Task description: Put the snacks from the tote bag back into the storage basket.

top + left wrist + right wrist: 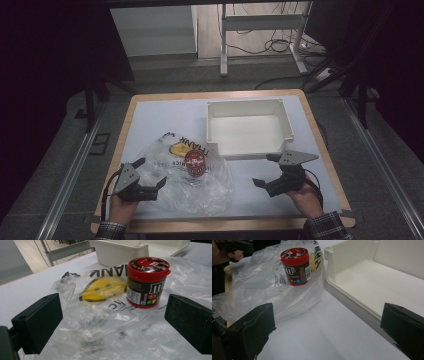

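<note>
My 2 grippers — left gripper [151,173], right gripper [266,169] — gape, holding nothing; candy tub [195,164] stands upright on the plastic bag [210,192]; bare table [250,200] between.

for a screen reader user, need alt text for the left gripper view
A red-lidded candy tub stands upright on a crumpled clear plastic bag, framed by the open left tongs. A white bin sits behind on the white table.

Left gripper [151,172], right gripper [267,170]: jaws apparently spread wide.
</note>
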`<state>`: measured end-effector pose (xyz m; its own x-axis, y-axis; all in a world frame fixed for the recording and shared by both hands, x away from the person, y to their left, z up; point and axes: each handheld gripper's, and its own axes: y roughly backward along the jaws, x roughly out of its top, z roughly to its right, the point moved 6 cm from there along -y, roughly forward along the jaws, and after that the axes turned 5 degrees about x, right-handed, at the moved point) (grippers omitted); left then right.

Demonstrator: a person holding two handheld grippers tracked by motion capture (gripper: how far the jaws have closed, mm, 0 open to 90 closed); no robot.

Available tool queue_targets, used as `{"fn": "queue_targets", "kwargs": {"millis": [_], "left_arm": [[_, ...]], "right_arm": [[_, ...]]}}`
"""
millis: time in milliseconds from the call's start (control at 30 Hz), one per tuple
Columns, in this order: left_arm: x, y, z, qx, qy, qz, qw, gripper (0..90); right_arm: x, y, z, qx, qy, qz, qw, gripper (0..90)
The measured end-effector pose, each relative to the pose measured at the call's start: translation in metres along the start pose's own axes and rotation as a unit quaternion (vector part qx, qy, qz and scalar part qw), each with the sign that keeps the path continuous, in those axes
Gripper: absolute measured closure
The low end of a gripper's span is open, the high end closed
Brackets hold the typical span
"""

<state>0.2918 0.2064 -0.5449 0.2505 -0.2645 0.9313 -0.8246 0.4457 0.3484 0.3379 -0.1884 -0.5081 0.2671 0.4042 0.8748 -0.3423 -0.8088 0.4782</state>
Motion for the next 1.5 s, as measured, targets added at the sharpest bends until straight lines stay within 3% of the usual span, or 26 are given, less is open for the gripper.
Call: {"fn": "queue_targets", "kwargs": {"millis": [300,667,1100,1267,1400,1500], "left_arm": [[0.0,0.0,0.0,0.0,-0.001,0.0,1.0,1.6],[0.0,-0.001,0.002,-0.002,-0.003,-0.001,1.0,1.3],[0.002,0.002,-0.001,-0.012,0.014,0.012,0.9998,0.3],[0.004,0.004,-0.006,-0.012,0.034,0.015,0.9992,0.3],[0.006,0.007,-0.01,-0.008,0.051,0.039,0.9979,0.2],[0.006,0.008,-0.012,-0.007,0.058,0.043,0.9974,0.0]], "right_arm": [[0.004,-0.008,-0.006,0.012,0.01,-0.005,0.9999,0.0],[0.009,-0.015,-0.008,0.009,0.02,-0.002,0.9998,0.0],[0.012,-0.023,-0.009,0.008,0.019,-0.008,0.9997,0.0],[0.014,-0.025,-0.009,0.005,0.015,-0.007,0.9998,0.0],[0.016,-0.028,-0.008,0.001,0.02,-0.007,0.9998,0.0],[0.018,-0.03,-0.008,0.002,0.023,-0.008,0.9997,0.0]]}}
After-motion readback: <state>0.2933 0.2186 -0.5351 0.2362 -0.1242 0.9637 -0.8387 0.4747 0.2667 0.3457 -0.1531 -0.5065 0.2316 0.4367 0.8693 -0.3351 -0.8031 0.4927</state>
